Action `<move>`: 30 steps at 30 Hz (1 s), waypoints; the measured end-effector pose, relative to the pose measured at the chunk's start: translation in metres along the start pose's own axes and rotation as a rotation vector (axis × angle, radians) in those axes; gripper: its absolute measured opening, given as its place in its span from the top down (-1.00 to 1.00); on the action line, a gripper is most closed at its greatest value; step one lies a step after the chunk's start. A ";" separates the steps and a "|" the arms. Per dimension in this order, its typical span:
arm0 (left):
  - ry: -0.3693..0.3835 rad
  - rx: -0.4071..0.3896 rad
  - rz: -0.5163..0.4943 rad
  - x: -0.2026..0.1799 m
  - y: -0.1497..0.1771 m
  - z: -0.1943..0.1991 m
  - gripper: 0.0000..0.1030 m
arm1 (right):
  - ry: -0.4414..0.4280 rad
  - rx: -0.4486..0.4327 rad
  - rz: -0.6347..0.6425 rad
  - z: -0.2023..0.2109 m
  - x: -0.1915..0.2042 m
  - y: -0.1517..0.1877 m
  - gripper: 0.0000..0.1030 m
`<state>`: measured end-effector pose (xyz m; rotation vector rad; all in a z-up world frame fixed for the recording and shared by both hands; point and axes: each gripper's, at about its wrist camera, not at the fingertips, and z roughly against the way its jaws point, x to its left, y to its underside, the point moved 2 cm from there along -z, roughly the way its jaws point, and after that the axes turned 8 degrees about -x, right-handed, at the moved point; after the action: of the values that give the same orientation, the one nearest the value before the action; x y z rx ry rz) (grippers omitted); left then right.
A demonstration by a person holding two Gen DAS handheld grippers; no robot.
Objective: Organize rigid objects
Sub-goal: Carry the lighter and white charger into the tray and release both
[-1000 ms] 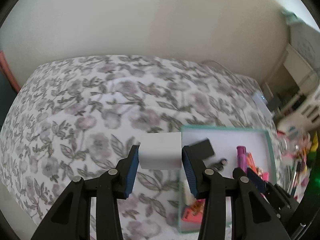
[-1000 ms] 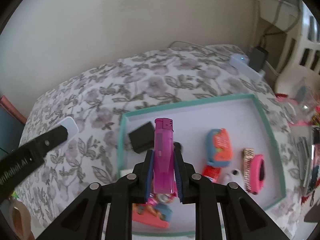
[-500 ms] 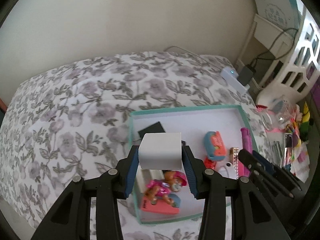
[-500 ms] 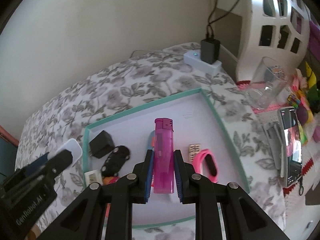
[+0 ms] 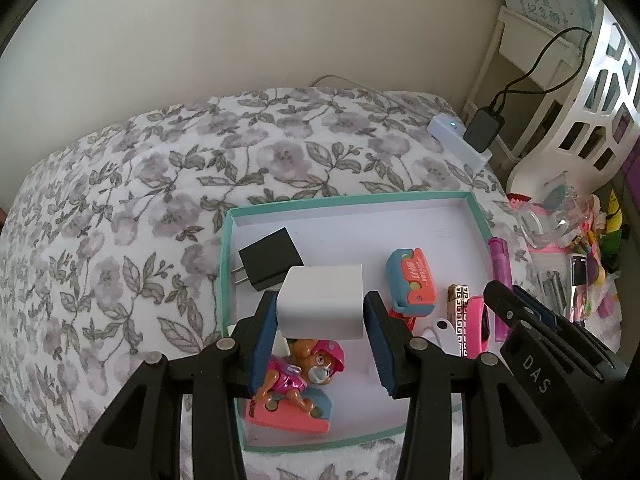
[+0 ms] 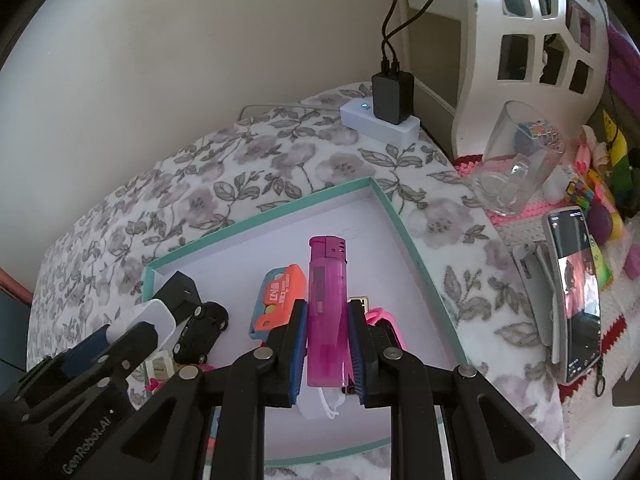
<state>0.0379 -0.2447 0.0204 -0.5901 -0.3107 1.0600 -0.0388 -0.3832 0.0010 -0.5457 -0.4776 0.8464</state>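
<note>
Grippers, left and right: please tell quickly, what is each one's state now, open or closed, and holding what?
Left gripper: closed on the white charger block.
Right gripper: closed on the pink lighter.

A plain cream wall (image 5: 248,24) fills the upper part of my left view, evenly lit by soft daylight. Below it spreads a white cloth with grey-purple flowers and leaves (image 5: 120,208), reaching the lower left of the frame. In the upper right of my right view stands white furniture with cut-out openings (image 6: 532,40), and beside it a white power strip (image 6: 380,122) lies on the cloth, a black adapter (image 6: 392,96) plugged in.
</note>
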 end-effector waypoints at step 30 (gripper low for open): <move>-0.029 0.060 -0.068 -0.019 0.014 -0.052 0.13 | -0.002 0.095 0.003 -0.051 -0.005 0.009 0.59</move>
<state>0.0459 -0.2724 -0.0289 -0.5078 -0.3210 1.0093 -0.0164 -0.3955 -0.0441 -0.4586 -0.4362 0.8684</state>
